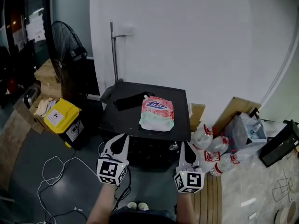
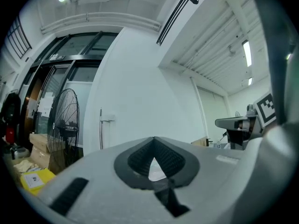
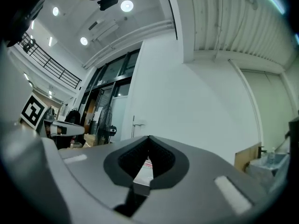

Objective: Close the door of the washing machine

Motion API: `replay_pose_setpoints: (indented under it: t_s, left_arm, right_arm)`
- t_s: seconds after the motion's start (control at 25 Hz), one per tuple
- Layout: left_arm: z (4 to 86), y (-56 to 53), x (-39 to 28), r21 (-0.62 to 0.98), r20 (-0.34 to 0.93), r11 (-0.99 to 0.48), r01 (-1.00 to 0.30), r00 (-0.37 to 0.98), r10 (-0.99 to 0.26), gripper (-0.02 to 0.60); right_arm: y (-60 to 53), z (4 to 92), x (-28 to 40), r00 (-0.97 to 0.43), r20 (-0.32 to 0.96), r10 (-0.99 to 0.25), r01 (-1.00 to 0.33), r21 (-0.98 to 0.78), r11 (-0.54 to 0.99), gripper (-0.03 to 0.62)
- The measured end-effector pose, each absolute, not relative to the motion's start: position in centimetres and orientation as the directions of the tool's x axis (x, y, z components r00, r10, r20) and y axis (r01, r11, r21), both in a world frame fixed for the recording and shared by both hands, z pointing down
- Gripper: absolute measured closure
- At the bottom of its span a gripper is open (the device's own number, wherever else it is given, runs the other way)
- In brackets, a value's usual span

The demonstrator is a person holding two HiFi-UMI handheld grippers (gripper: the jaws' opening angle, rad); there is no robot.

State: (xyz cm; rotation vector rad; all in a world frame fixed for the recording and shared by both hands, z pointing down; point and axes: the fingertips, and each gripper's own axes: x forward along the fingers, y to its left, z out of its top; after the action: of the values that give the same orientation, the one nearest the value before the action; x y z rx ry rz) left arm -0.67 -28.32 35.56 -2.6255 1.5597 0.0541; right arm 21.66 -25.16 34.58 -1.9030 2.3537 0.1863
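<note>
The washing machine [image 1: 122, 119] is a black box against the white wall, seen from above in the head view. Its front [image 1: 149, 154] is dark and steeply foreshortened, so I cannot tell how the door stands. A pink and white detergent pouch [image 1: 157, 114] lies on its top beside a black cloth [image 1: 129, 101]. My left gripper [image 1: 120, 143] hangs in front of the machine's left front corner, jaws together and nothing in them. My right gripper [image 1: 186, 149] hangs at the right front corner, also shut and empty. Both gripper views look level at the wall, with the left gripper [image 2: 154, 139] and the right gripper [image 3: 149, 137] closed.
A black standing fan [image 1: 65, 55] and a yellow box [image 1: 63, 118] stand left of the machine. Cables [image 1: 56, 171] lie on the floor at the lower left. Water bottles [image 1: 212, 153], cardboard [image 1: 238, 111] and bags crowd the right. A metal pipe [image 1: 113, 50] runs up the wall.
</note>
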Motion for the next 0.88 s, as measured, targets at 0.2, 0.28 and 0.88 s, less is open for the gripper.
replay_pose_setpoints:
  t_s: [0.2, 0.28, 0.88]
  left_arm:
    - [35.9, -27.8, -0.1, -0.060, -0.068, -0.484, -0.873, 0.487, -0.871, 0.576]
    - [36.1, -27.7, 0.0, -0.060, -0.064, -0.484, -0.873, 0.487, -0.871, 0.577]
    - [36.9, -27.8, -0.7, -0.045, -0.045, -0.483, -0.875, 0.485, -0.874, 0.577]
  right_arm:
    - [-24.7, 35.3, 22.4, -0.198, -0.151, -0.968, -0.980, 0.005, 0.199, 0.582]
    - [-24.6, 35.6, 22.4, -0.197, -0.147, -0.969, -0.980, 0.001, 0.199, 0.582]
    - [-25.0, 36.7, 21.2, -0.214, -0.108, -0.971, -0.976, -0.006, 0.216, 0.582]
